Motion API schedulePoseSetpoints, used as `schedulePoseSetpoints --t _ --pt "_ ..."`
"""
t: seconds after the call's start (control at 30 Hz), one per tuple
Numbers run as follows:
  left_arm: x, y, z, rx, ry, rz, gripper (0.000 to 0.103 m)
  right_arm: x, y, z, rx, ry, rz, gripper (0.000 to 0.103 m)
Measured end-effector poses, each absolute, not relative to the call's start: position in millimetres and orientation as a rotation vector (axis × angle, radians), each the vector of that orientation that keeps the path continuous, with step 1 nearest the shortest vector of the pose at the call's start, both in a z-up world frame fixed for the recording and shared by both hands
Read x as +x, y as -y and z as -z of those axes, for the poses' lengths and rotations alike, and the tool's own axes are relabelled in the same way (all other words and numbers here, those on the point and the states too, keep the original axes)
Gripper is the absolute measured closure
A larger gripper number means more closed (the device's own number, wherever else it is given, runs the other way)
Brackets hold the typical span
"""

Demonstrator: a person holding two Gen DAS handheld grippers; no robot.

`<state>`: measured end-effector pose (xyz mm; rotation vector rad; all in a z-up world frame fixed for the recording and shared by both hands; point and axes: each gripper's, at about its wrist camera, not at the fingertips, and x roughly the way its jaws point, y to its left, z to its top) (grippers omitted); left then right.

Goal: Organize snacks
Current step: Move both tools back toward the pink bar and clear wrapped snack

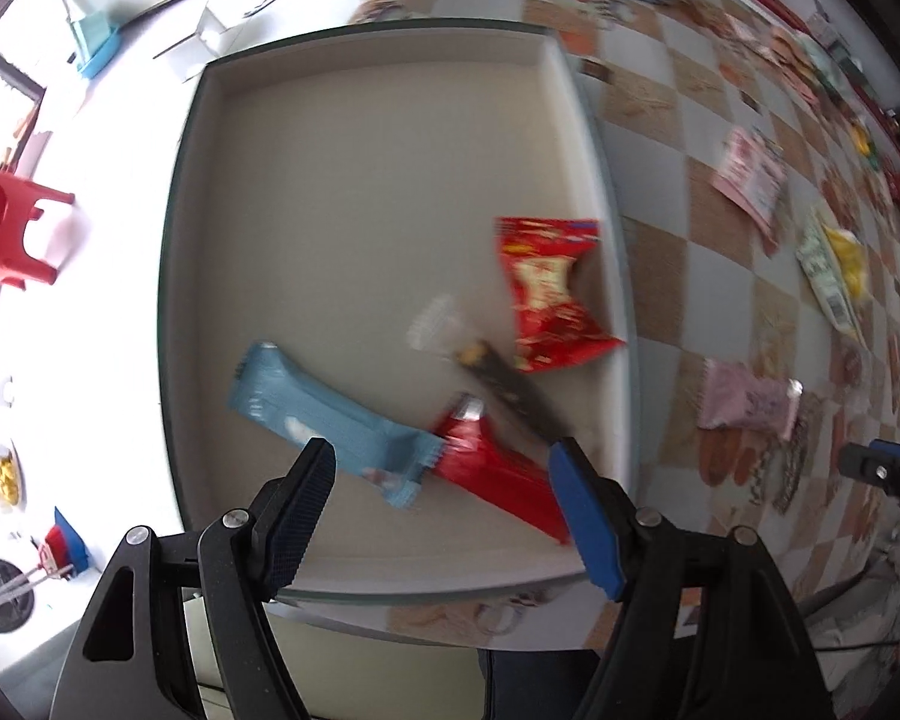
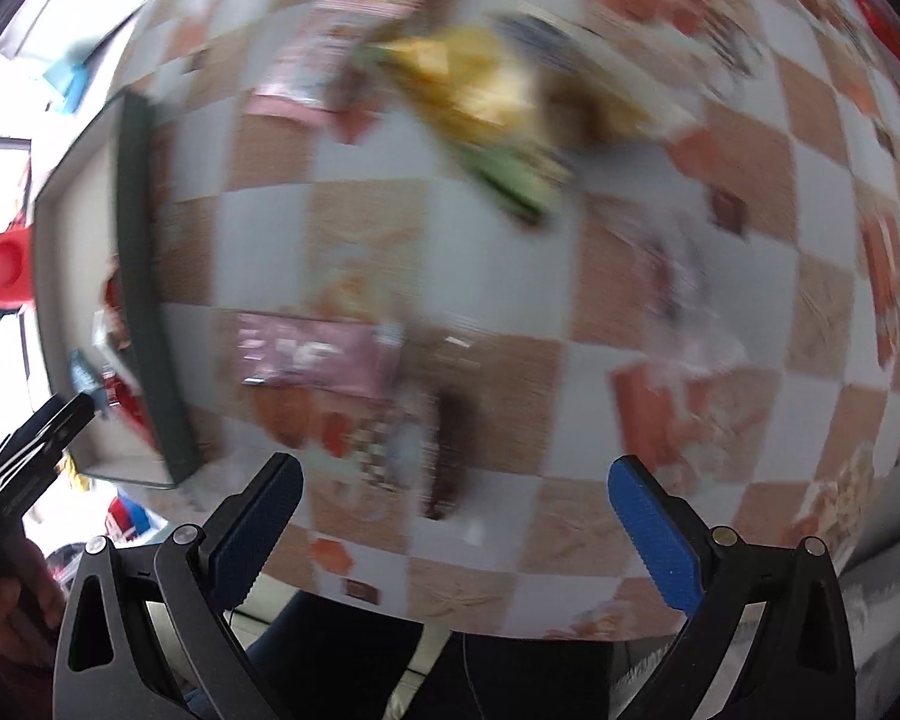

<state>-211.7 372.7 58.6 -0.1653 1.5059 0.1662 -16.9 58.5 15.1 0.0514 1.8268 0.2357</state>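
Observation:
A shallow box (image 1: 390,54) with a pale floor and dark rim sits on the checkered tablecloth. In it lie a light blue bar (image 1: 324,420), a red bar (image 1: 498,468), a dark stick snack (image 1: 498,378) and a red packet (image 1: 552,288). My left gripper (image 1: 444,510) is open and empty over the box's near edge. My right gripper (image 2: 456,522) is open and empty above the cloth, near a pink packet (image 2: 318,357) and a dark bar (image 2: 447,456). The right view is blurred. The box (image 2: 144,300) shows at its left.
Loose snacks lie on the cloth right of the box: pink packets (image 1: 750,408) (image 1: 750,177) and a yellow-white one (image 1: 834,270). A yellow and green pile (image 2: 480,102) lies further off. A red stool (image 1: 12,228) stands on the floor to the left. The left gripper (image 2: 30,450) shows beside the box.

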Motion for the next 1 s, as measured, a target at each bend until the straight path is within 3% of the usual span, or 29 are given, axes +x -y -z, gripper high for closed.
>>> schedulePoseSetpoints --t 0.27,0.63,0.7,0.83,1.0 --pt "-196 -256 -72 0.219 -1.454 0.11 0.024 -28 15 6 0.131 -1.891 -0.093 0.0" --pt "-183 -140 -14 0.751 -1.391 0.412 0.024 -47 77 -1 0.211 -1.908 -0.049 0.0" --pt "-176 -135 -6 0.76 -1.399 0.404 0.024 -49 87 -5 0.205 -1.902 -0.051 0.0" --pt "-148 -148 -2 0.621 -1.431 0.317 0.014 -52 104 -14 0.182 -1.889 -0.059 0.0" --pt "-111 -198 -5 0.234 -1.541 0.111 0.014 -42 114 -18 0.15 -1.879 -0.059 0.0"
